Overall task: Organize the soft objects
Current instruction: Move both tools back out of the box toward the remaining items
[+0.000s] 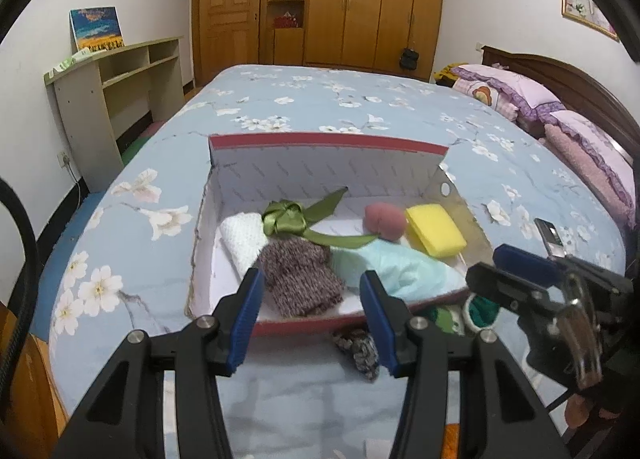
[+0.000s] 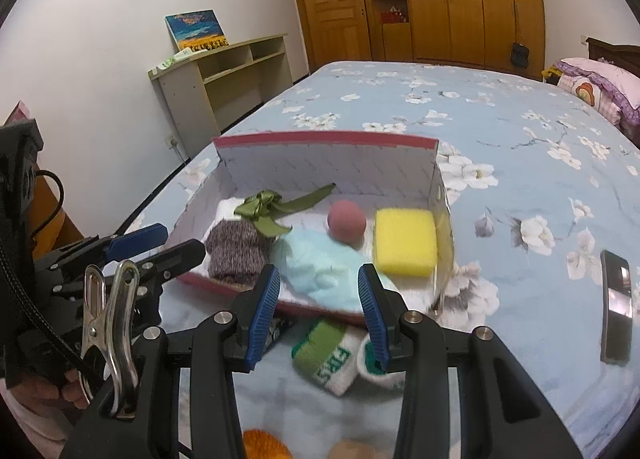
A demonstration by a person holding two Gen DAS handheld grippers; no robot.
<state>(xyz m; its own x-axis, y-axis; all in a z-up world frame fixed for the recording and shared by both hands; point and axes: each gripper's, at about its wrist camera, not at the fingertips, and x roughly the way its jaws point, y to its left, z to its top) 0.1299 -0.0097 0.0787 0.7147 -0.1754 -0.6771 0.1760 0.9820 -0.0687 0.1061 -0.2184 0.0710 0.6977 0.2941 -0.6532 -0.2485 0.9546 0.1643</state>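
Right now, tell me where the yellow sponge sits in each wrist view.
Left wrist view: the yellow sponge is right of centre, at the box's right end, beside the pink ball.
Right wrist view: the yellow sponge is just right of centre, against the box's right wall.
Shared landmark: the pink ball lies directly left of the sponge in both.

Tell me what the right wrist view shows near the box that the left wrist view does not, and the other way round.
Only the right wrist view shows the lettering on the green and white sock in front of the box and an orange object at its lower edge. Only the left wrist view shows the speckled knit piece on the bed before the box and the white knit cloth clearly. Both show the open box, yellow sponge, pink ball, green ribbon bow, light blue cloth, and both grippers empty.
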